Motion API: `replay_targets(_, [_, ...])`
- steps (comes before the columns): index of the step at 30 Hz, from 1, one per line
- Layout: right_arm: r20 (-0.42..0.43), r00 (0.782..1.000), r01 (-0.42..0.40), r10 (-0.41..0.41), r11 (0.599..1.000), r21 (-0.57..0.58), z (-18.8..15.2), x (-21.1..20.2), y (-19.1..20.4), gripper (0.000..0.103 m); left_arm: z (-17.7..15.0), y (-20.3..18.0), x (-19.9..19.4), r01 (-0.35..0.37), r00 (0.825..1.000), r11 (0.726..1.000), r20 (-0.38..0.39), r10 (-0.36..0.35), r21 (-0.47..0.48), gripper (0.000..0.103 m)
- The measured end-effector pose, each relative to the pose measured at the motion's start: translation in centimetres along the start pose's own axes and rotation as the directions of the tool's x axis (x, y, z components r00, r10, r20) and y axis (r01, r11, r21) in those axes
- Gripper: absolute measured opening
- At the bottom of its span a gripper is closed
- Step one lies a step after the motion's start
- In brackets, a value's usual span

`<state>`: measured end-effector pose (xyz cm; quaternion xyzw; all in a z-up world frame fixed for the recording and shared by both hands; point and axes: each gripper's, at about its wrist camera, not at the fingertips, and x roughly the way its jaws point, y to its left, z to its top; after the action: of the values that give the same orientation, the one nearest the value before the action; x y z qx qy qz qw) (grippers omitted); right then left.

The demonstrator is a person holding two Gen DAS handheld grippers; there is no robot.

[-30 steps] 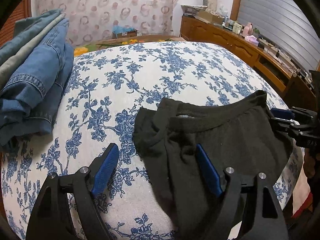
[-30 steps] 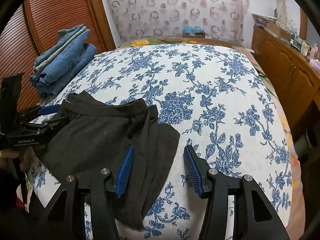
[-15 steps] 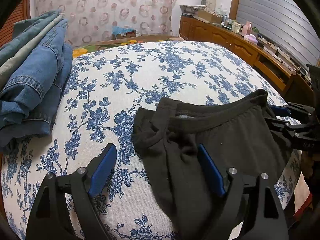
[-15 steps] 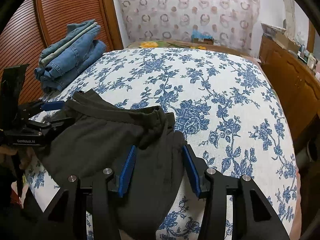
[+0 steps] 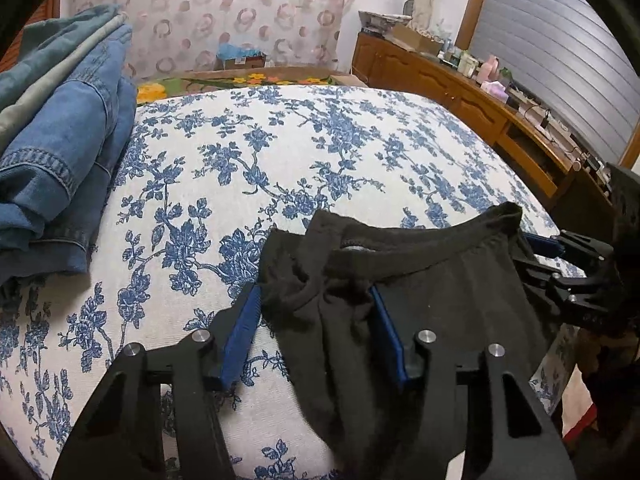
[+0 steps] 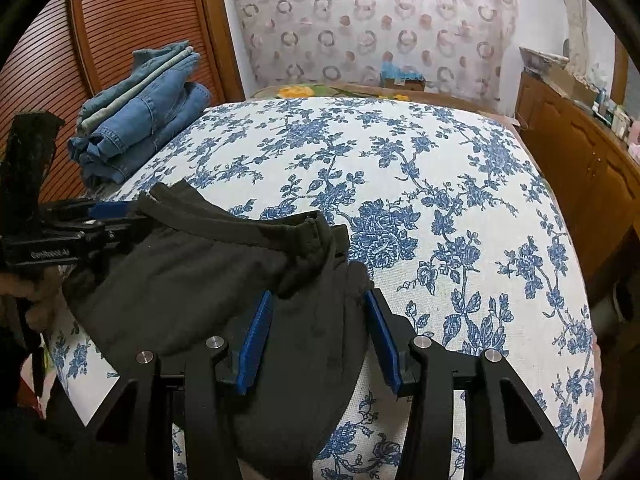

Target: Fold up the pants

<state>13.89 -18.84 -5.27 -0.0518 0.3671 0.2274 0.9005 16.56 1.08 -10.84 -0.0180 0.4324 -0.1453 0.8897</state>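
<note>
Pants on bed, jeans left.

The bed carries a white cover printed with blue flowers. Two items lie directly on it — black pants, bunched at the near edge with the waistband facing inward, and a stack of folded jeans at the far-left edge, well apart.

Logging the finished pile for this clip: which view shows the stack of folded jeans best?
The right wrist view: the stack of jeans sits whole on the bed's far left corner, with its layers and edges distinct. In the left wrist view the jeans loom close at the left, cut off by the frame edge.
</note>
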Motion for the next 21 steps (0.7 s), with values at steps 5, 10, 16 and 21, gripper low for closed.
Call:
replay_targets(5, [-0.007, 1.0, 0.005, -0.005, 1.0, -0.007, 0.2, 0.0, 0.0, 0.034, 0.2, -0.1, 0.2, -0.01, 1.0, 1.0, 0.001, 0.01, -0.002, 0.057])
replay_targets(10, [-0.006, 0.999, -0.037, 0.037, 0.999, -0.002, 0.1, -0.1, -0.1, 0.016, -0.1, -0.3, 0.1, 0.012, 1.0, 1.0, 0.011, -0.012, -0.007, 0.038])
replay_targets(16, [0.018, 0.999, -0.047, 0.047, 0.999, 0.014, -0.1, -0.3, -0.1, 0.011, -0.3, -1.0, -1.0, 0.008, 0.999, 1.0, 0.052, -0.008, -0.003, 0.021])
replay_targets(21, [0.06, 0.997, -0.055, 0.054, 0.998, 0.018, -0.3, -1.4, 0.1, 0.01, 0.0, -2.0, -2.4, -0.014, 0.997, 0.999, 0.081, 0.01, 0.04, 0.018])
